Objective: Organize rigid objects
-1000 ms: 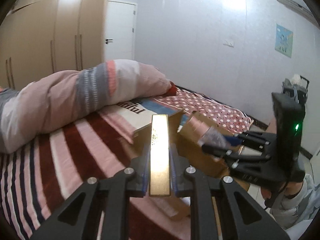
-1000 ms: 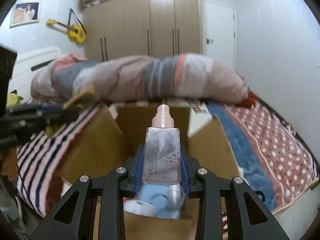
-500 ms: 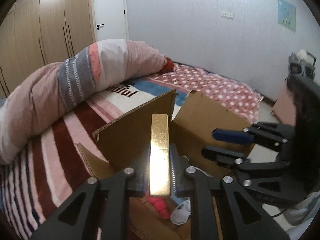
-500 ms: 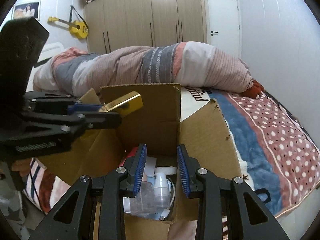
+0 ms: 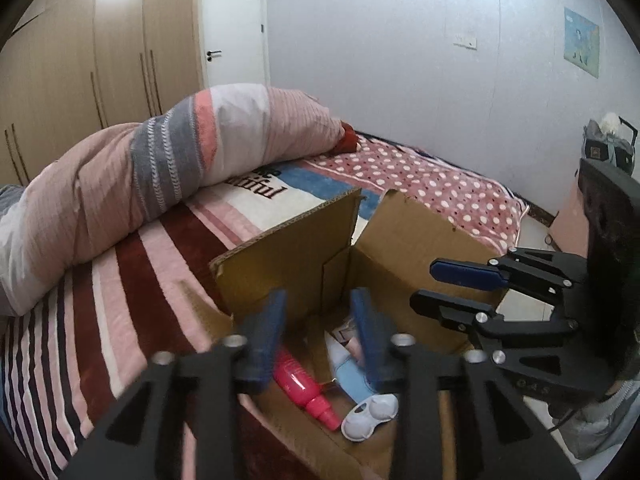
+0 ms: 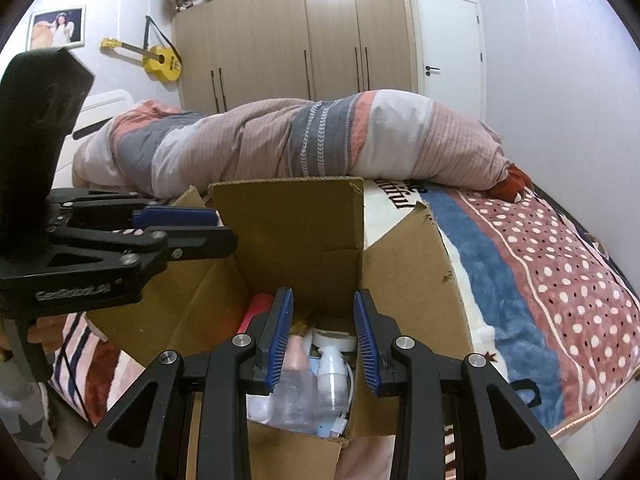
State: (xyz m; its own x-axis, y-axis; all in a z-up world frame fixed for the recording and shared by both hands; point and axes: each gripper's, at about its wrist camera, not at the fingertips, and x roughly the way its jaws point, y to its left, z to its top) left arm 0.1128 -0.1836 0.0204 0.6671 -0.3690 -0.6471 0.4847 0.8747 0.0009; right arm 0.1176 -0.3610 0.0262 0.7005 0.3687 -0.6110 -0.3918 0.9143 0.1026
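Two grippers hang over an open cardboard box (image 6: 404, 264) on a striped bed (image 5: 120, 280), with a wardrobe (image 6: 300, 40) and rolled duvet (image 6: 280, 148) behind. The left gripper (image 5: 318, 332) has let go of the gold bar it pinched half a second ago; its fingers now stand spread and empty, blurred, above a pink bottle (image 5: 300, 386), probably lying flat. The right gripper (image 6: 322, 330) stays parted, empty, over a clear bottle (image 6: 294, 384) inside the box.
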